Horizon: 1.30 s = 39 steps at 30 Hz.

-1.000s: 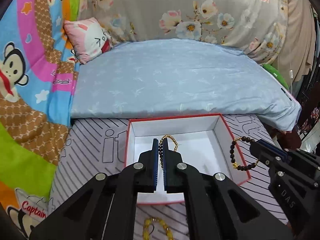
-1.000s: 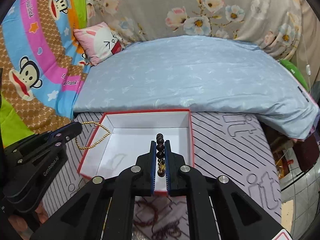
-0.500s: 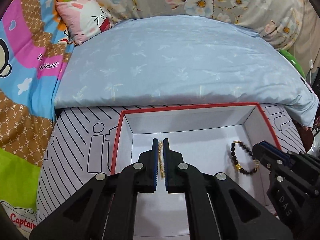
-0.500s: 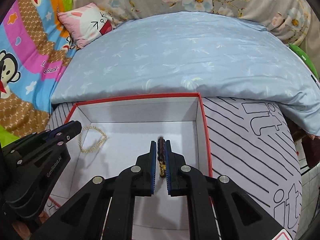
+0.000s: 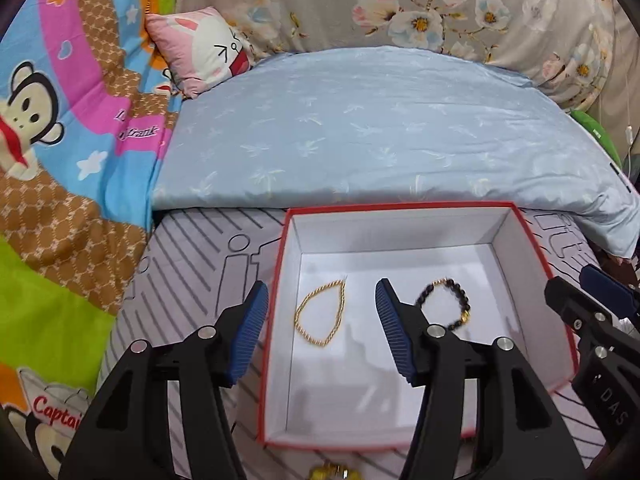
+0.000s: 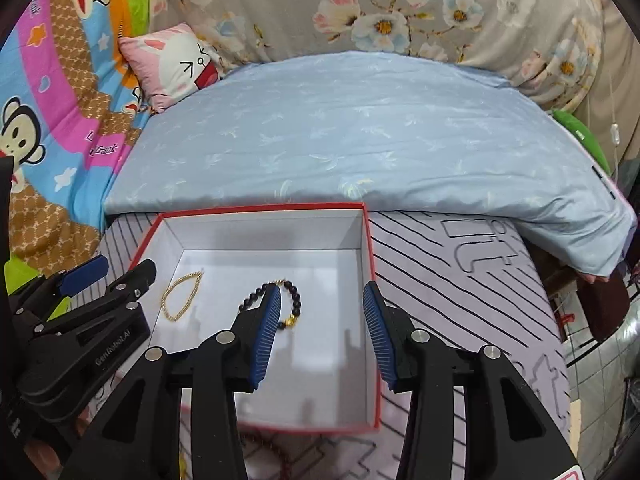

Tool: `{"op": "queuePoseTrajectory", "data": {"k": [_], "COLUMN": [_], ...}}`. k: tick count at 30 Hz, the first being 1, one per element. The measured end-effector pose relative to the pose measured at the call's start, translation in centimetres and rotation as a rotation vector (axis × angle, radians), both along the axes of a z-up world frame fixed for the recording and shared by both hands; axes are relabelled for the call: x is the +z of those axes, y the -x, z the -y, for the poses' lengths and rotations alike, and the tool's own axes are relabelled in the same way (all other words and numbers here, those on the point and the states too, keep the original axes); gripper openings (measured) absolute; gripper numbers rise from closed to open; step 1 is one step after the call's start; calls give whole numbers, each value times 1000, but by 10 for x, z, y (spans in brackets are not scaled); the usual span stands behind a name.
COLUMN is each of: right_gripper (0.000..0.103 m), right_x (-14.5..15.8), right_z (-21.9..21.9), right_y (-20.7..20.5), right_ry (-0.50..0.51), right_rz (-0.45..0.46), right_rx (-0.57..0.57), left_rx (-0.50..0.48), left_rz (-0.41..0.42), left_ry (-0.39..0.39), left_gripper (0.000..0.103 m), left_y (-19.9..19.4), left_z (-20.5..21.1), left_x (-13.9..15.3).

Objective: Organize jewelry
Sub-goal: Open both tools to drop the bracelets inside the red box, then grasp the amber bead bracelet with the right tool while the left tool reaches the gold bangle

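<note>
A red-rimmed white box (image 5: 282,272) (image 6: 370,248) lies on the striped grey cover. Inside, a gold chain bracelet (image 5: 320,316) (image 6: 182,296) lies on the left and a dark bead bracelet (image 5: 456,300) (image 6: 294,300) on the right, both flat on the floor of the box. My left gripper (image 5: 318,316) is open and empty above the gold chain. My right gripper (image 6: 320,312) is open and empty above the box's right side, its left finger covering part of the bead bracelet. Each gripper shows in the other's view: left (image 6: 100,280), right (image 5: 580,292).
A yellow bead piece (image 5: 332,472) lies just in front of the box. A dark red bead string (image 6: 276,452) lies in front of the box too. A light blue quilt (image 5: 380,140), a pink bunny pillow (image 5: 204,52) and a monkey blanket (image 5: 48,120) lie behind.
Both grippers have opened and let go: the gold chain and the bead bracelet now lie in the box. Both grippers have drawn back a little.
</note>
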State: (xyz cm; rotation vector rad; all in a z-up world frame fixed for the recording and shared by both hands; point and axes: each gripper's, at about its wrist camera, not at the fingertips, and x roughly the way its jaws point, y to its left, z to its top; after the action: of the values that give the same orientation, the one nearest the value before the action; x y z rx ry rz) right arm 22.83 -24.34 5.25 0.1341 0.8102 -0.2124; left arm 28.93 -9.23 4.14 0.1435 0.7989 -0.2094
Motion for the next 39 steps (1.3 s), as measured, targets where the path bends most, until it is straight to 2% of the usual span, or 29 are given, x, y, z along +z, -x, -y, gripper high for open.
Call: {"op": "queuePoseTrajectory", "data": {"k": [2,6,9,12,18,23,27,39], "right_gripper": [45,46,48,48,48,48,48,43], "right_x": [9,18,16,2,-34,-54,-66,-88], "right_z": [-7,-21,-28,-36,-51,-67,-77,-95], "right_y": [22,73,109,146,192,212,218,203], "right_ry": [1,27,41,25,2,3,-23,3], "right_rz": [15,25,20,-10,-90,-122,-143,-172], "right_rx": [11,25,36,44,67,86,105,119], "left_rx": [8,32,44,57,85,96,95,111], "left_rz": [9,43,34,-9,-87,-105,-131,-151], "left_ry": [9,-22,-27,-16,-4,-38,-36,-56], "left_gripper": [57,66,67,67,67,67,67,67], "left_y": [21,63,97,125,164,186,197,200], "left_z": [-12,-33,-53,-70,-92,-95,-95,-96], "left_x": [8,16,13,-1,-33,-51,-61,-77]}}
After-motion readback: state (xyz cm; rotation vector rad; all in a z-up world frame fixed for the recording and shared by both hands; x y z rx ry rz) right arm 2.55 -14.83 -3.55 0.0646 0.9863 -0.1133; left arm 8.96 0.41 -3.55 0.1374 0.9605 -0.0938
